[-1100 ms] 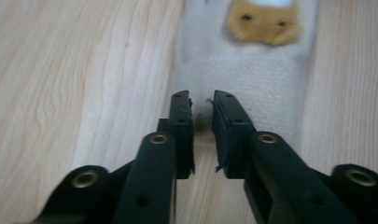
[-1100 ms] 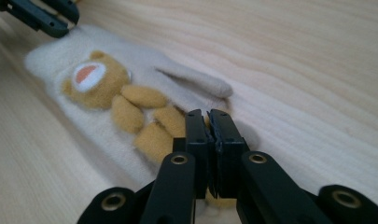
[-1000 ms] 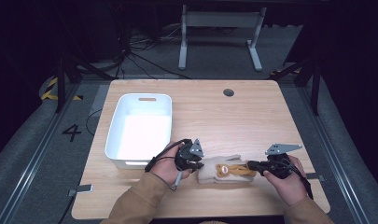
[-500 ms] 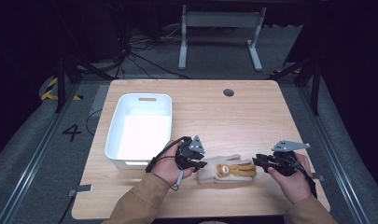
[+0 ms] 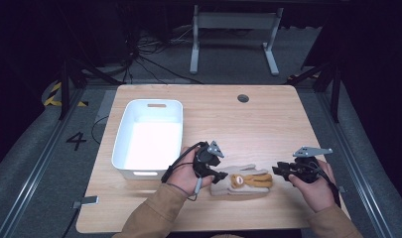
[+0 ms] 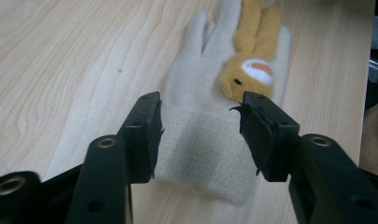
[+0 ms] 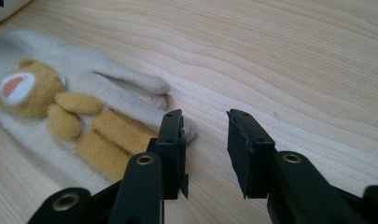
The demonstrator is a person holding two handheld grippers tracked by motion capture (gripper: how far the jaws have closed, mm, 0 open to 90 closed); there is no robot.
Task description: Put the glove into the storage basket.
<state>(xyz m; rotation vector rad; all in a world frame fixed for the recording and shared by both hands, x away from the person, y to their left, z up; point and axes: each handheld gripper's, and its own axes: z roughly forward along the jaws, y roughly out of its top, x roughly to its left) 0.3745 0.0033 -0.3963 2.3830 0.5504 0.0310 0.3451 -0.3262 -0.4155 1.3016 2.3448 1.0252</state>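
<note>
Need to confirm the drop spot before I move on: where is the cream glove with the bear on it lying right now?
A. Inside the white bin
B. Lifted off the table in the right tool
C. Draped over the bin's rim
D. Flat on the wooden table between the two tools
D: the glove lies flat on the table, between the left tool and the right tool, beside the white bin, with neither tool's pads pressing on it.

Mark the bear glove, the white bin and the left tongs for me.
bear glove (image 5: 245, 182): high view, on the brown bear patch.
white bin (image 5: 120, 140): high view, on its left rim.
left tongs (image 6: 200, 135): left gripper view, midway between the open tips, over the cuff.
</note>
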